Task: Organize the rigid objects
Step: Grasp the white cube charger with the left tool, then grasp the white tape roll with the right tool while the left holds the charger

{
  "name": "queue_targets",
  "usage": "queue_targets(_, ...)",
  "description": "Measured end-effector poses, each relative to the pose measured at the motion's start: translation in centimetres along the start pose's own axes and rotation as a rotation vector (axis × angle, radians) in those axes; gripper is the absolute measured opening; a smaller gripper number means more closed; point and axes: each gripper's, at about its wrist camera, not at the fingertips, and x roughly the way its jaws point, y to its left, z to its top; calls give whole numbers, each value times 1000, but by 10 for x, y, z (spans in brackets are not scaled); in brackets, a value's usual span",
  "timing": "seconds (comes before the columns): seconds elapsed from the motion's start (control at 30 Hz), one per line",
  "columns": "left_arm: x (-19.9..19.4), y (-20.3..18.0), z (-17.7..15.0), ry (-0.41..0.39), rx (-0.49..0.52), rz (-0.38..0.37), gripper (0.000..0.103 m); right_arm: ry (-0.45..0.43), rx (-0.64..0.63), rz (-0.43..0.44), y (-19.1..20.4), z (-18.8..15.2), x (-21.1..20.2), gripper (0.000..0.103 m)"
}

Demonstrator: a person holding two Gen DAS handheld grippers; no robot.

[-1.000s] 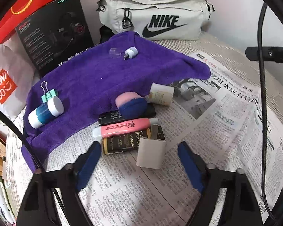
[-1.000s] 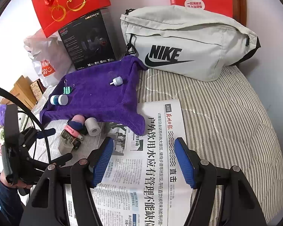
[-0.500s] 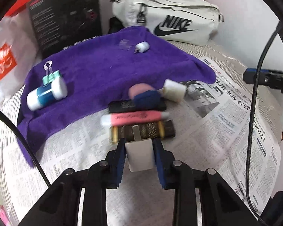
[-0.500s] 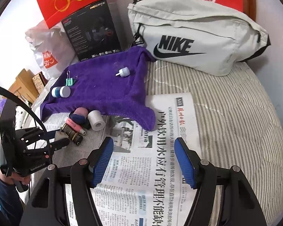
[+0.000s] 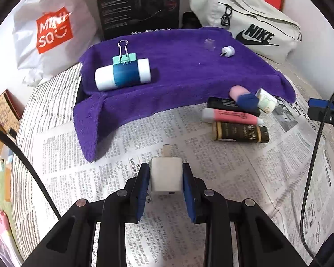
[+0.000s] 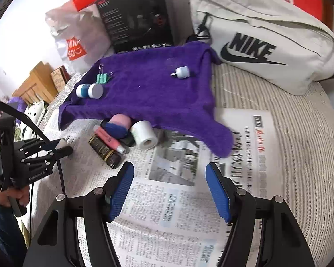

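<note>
Between the left gripper's (image 5: 165, 179) pinching fingers sat the white plug (image 5: 166, 176), over newspaper (image 5: 189, 233). Ahead on the towel (image 5: 178, 73): bottle (image 5: 122, 74), clip (image 5: 124, 54), cap (image 5: 227, 51). Ahead-right, tubes (image 5: 236, 115) unsorted; most work left. Right gripper's (image 6: 170, 191) fingers were spread, empty.

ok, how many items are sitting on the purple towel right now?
4. Green binder clip and blue-and-white tube at the left; white plug and a clear cap near the far right of the purple towel. Folds could hide something small.
</note>
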Motion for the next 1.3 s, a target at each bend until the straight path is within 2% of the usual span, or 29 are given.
queue_targets(0.3,3,3,-3,-26,-57,4,30,22,10,9,0,-1,12,67)
queue_targets(0.33,2,2,-4,-29,-56,8,30,24,12,12,0,-1,13,67)
queue_targets(0.37,2,2,-3,-31,-61,15,25,24,13,14,0,-2,13,66)
queue_targets(0.6,2,8,-6,-54,-90,31,25,-3,-24,24,7,6,30,66)
queue_targets(0.8,-2,5,-8,-86,-85,48,25,-48,-100,45,22,20,44,51)
queue_targets(0.9,-3,5,-10,-112,-84,46,26,-34,-145,53,28,23,59,39)
queue_targets(0.93,-4,5,-11,-120,-87,46,26,-33,-160,52,29,23,64,32)
queue_targets(1.3,-6,4,-12,-140,-87,44,26,-86,-190,28,31,19,72,30)
